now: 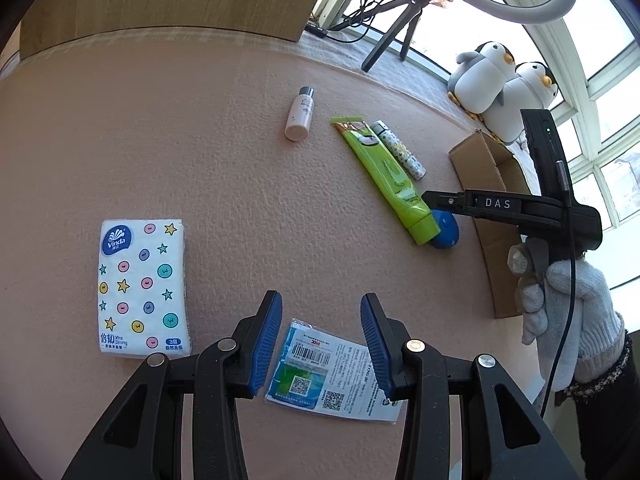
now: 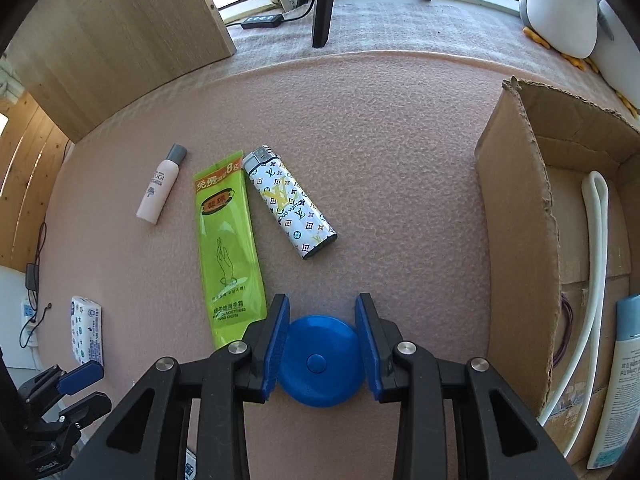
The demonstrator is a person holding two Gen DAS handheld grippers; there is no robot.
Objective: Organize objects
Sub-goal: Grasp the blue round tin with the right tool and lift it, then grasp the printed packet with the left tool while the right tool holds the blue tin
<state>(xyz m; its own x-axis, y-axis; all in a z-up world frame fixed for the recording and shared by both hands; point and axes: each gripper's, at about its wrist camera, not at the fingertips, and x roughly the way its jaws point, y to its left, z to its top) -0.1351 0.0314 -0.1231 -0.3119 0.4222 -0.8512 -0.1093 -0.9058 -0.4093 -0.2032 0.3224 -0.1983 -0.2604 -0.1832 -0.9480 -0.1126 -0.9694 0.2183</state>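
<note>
My right gripper (image 2: 321, 344) has its blue pads pressed against both sides of a blue round case (image 2: 320, 364) that lies on the pink mat. In the left wrist view the blue round case (image 1: 445, 233) sits under the right gripper (image 1: 434, 210), touching the cap end of a green hand-cream tube (image 1: 386, 178). A patterned lighter (image 2: 290, 208) and a small pink bottle (image 2: 159, 190) lie beyond. My left gripper (image 1: 321, 312) is open above a flat barcode sachet (image 1: 334, 370). A tissue pack (image 1: 142, 288) lies to its left.
An open cardboard box (image 2: 516, 240) stands at the right and holds a white cable (image 2: 596, 260) and a bottle (image 2: 618, 380). Plush penguins (image 1: 500, 84) and a tripod (image 1: 394, 28) stand behind the mat. A wooden panel (image 2: 120, 32) rises at the back left.
</note>
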